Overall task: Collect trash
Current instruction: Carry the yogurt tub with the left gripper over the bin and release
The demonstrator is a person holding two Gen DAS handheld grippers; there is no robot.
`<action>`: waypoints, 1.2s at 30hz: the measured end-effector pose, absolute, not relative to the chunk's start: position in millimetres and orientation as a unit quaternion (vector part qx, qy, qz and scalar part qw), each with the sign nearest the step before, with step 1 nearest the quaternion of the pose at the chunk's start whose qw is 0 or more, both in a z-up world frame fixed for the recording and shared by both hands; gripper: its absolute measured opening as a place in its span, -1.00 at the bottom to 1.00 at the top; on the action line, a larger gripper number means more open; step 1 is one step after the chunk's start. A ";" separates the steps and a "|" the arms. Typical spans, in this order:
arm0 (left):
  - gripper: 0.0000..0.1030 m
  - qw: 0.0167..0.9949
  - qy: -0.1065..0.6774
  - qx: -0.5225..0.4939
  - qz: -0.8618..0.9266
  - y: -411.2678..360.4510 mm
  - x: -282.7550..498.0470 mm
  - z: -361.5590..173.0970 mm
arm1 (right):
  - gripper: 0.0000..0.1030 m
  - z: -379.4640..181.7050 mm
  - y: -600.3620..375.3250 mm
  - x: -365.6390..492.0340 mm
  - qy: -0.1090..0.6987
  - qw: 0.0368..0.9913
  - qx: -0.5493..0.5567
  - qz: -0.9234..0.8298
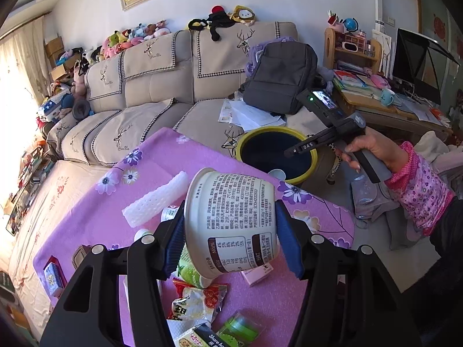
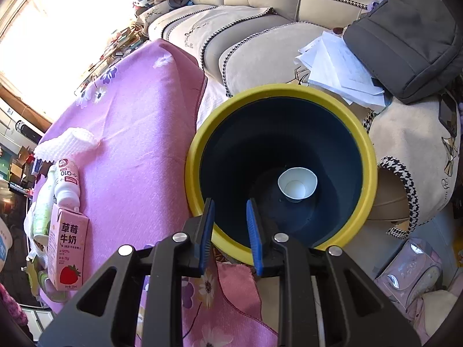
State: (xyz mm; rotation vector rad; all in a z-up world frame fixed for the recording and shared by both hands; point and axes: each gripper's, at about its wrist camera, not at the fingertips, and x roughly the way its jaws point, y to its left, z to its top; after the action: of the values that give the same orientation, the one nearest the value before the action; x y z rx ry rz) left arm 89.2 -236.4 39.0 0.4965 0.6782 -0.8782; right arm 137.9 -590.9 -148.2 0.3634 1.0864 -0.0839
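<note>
The left hand-held gripper [image 1: 230,231] is clamped on a white printed tub [image 1: 231,225], its blue pads [image 1: 289,243] pressing the tub's two sides, so the tub hangs clear above the pink flowered table [image 1: 86,217] rather than resting on it. The tub lies tilted, its long axis running from the wider mouth end near the pads up toward about 11 o'clock in the left wrist view. What the coming move turns on is the bin [image 1: 277,156]: in that view the yellow-rimmed, dark-walled bin sits at roughly 1 o'clock from the held tub, beyond the table's far edge and in front of the sofa [image 1: 162,86]. The tub is near the bin but not yet over its opening, so, as I judge it, the carry has to go up and to the right before any release. The right hand-held gripper [image 2: 230,231] is the nearer of the two to the bin; the right wrist view looks almost straight down into it [image 2: 370,156], with the jaws a narrow gap apart and nothing between them, poised over the near rim at about 6 o'clock of the opening. A white paper cup [image 2: 296,185] already lies at the bottom. More trash waits on the table: a strawberry milk carton [image 2: 68,248], a small white bottle [image 2: 66,182], a white foam net sleeve [image 1: 157,198] and snack wrappers [image 1: 196,300] at about 6 o'clock below the tub.
</note>
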 end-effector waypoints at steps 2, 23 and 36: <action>0.12 0.816 0.322 0.239 -0.416 -249.6 91.5 36.7 | -0.57 -141.8 -594.6 130.6 0.507 0.844 0.172 -0.044; 0.12 0.766 0.431 0.271 -0.393 -550.1 176.2 -88.2 | -0.57 -129.9 -676.8 53.4 0.472 0.852 0.193 -0.123; 0.26 0.740 0.532 0.265 -0.313 -604.0 223.8 -185.7 | -0.50 -144.2 -685.5 41.3 0.482 0.843 0.204 -0.125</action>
State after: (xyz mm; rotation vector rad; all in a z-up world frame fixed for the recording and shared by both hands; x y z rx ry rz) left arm 223.8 -604.0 -185.7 0.5818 1.1677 -0.6867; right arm 41.3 -685.5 -144.2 0.4316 1.0172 -0.2631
